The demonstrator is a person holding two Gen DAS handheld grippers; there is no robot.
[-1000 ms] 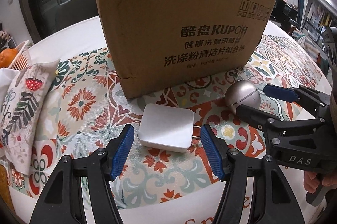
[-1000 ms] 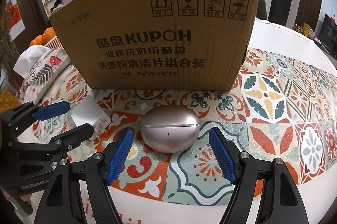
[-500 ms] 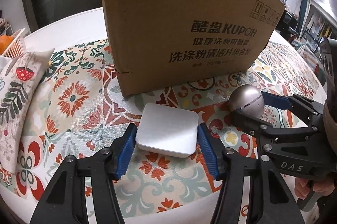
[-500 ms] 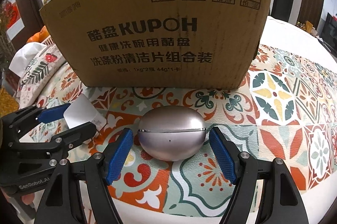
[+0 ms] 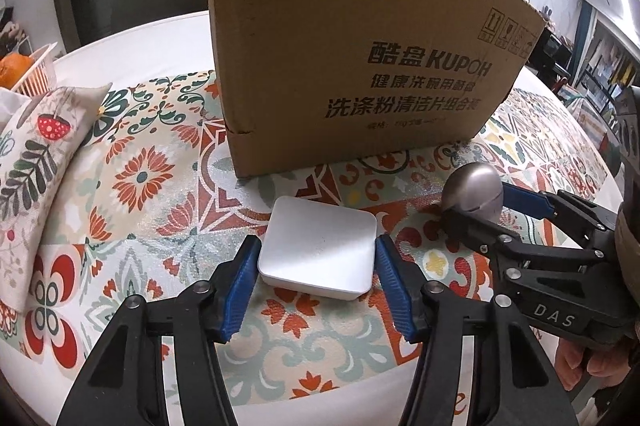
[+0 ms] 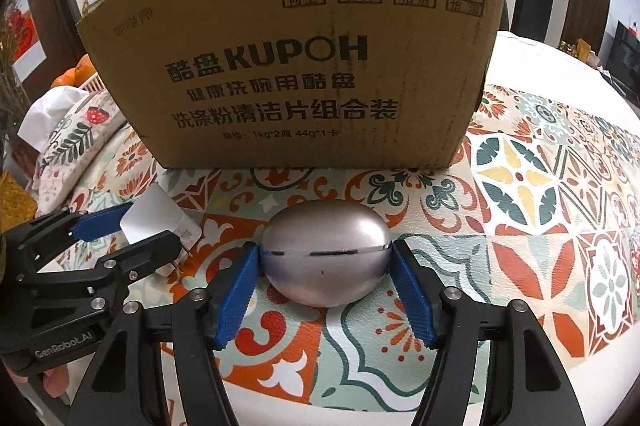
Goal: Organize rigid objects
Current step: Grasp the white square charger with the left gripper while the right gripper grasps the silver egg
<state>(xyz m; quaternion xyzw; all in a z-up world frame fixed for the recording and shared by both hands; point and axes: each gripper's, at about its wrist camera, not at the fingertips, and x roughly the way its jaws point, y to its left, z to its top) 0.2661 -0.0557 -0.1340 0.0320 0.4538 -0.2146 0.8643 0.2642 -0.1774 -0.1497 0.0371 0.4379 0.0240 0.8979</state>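
A flat white square box [image 5: 320,250] lies on the patterned tablecloth in front of a tall cardboard box [image 5: 360,65]. My left gripper [image 5: 316,266] has its blue pads touching both sides of the white box. A silver egg-shaped case [image 6: 326,258] lies to its right; it also shows in the left wrist view [image 5: 474,191]. My right gripper [image 6: 326,268] has its pads against both ends of the egg case. Both objects rest on the table. The white box also shows in the right wrist view [image 6: 154,216], between the left gripper's fingers.
The cardboard box [image 6: 304,65] stands close behind both objects. A floral cushion [image 5: 28,165] lies at the left, with a white basket of oranges [image 5: 24,73] behind it. The patterned cloth [image 6: 540,185] extends to the right.
Both grippers moved forward and closed. The left pads now touch the white box; the right pads now touch the egg case. Both objects have stayed in place.
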